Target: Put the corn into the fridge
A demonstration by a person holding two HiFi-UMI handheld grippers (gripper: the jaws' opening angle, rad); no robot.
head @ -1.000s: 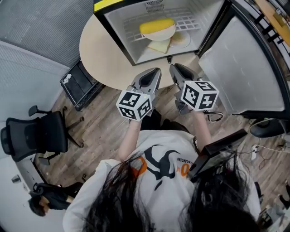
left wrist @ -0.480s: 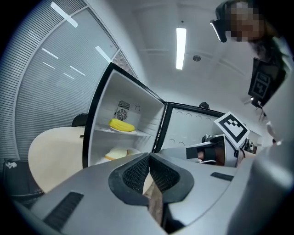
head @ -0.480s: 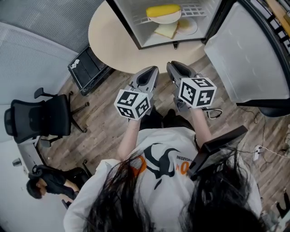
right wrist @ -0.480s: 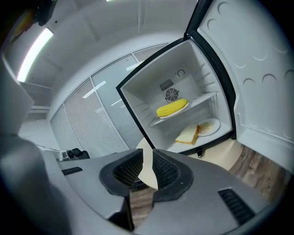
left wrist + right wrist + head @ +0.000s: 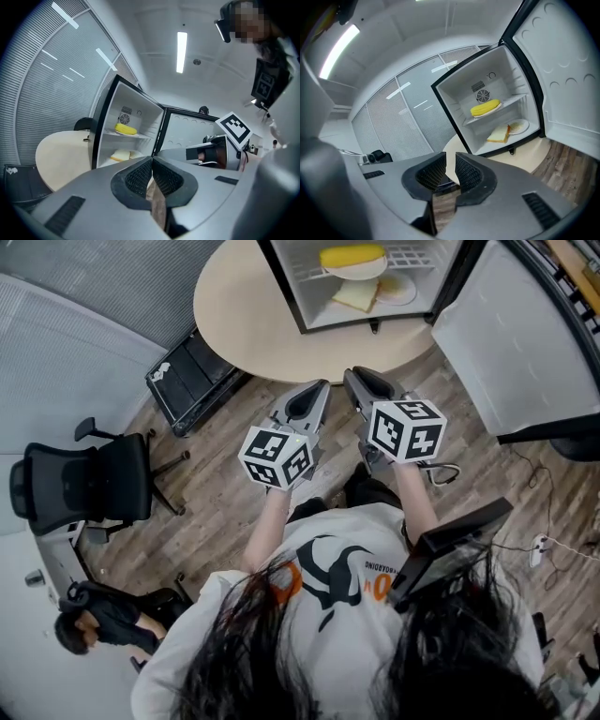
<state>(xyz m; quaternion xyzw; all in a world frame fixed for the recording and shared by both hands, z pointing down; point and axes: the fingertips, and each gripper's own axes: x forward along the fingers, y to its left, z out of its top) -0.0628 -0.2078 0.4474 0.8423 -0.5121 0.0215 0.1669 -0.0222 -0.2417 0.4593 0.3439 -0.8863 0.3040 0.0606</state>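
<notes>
Only gripper views reveal the fan (image 5: 483, 95) above the corn (image 5: 485, 108).

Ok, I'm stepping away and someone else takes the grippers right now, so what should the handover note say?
Left gripper: fingers shut, empty.
Right gripper: fingers a slit apart, just been closing, nothing between them.
Both are held short of the fridge, over the wood floor.
The corn lies on a plate on the upper shelf; a bread slice sits below.
Done: corn is in.
Left: the fridge door stands open; probably shut it.
</notes>
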